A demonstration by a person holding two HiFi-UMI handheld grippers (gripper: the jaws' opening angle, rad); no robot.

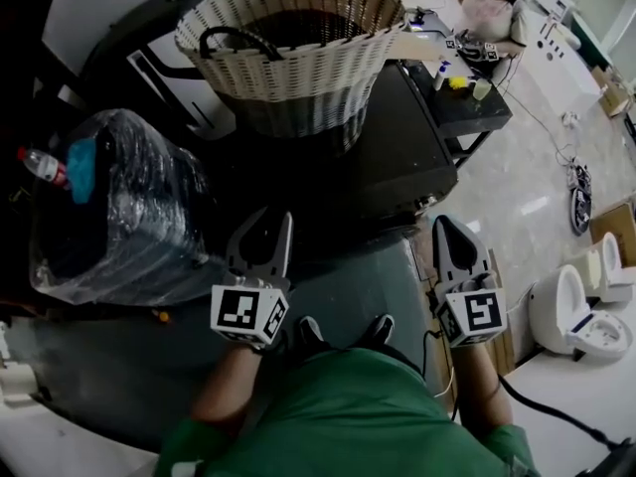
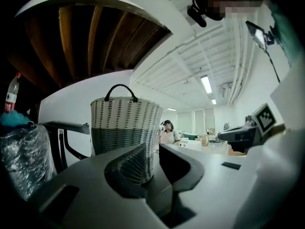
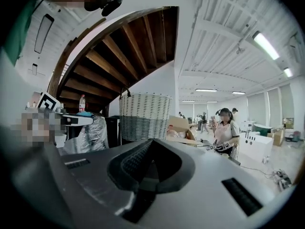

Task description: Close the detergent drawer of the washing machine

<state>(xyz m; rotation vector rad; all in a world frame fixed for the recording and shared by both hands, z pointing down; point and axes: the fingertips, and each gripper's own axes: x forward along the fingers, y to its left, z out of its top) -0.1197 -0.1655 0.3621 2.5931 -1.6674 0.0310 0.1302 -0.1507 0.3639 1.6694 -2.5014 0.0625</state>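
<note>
The dark washing machine (image 1: 402, 157) stands in front of me in the head view, with a woven laundry basket (image 1: 298, 38) on its top. Its detergent drawer does not show in any view. My left gripper (image 1: 273, 219) is held level, short of the machine's near edge, with a narrow gap between its jaws and nothing in it. In the left gripper view the left gripper (image 2: 153, 151) faces the basket (image 2: 126, 128). My right gripper (image 1: 444, 225) hangs to the right of the machine's near corner, jaws together and empty. The right gripper (image 3: 151, 143) also faces the basket (image 3: 144, 116).
A bulky thing wrapped in clear plastic (image 1: 119, 207) stands left of the machine, with a bottle (image 1: 42, 167) on it. A person sits at a dark table (image 1: 477, 107) at the back right. White toilets (image 1: 586, 306) stand on the floor at the right. Wooden stairs (image 3: 119, 46) rise overhead.
</note>
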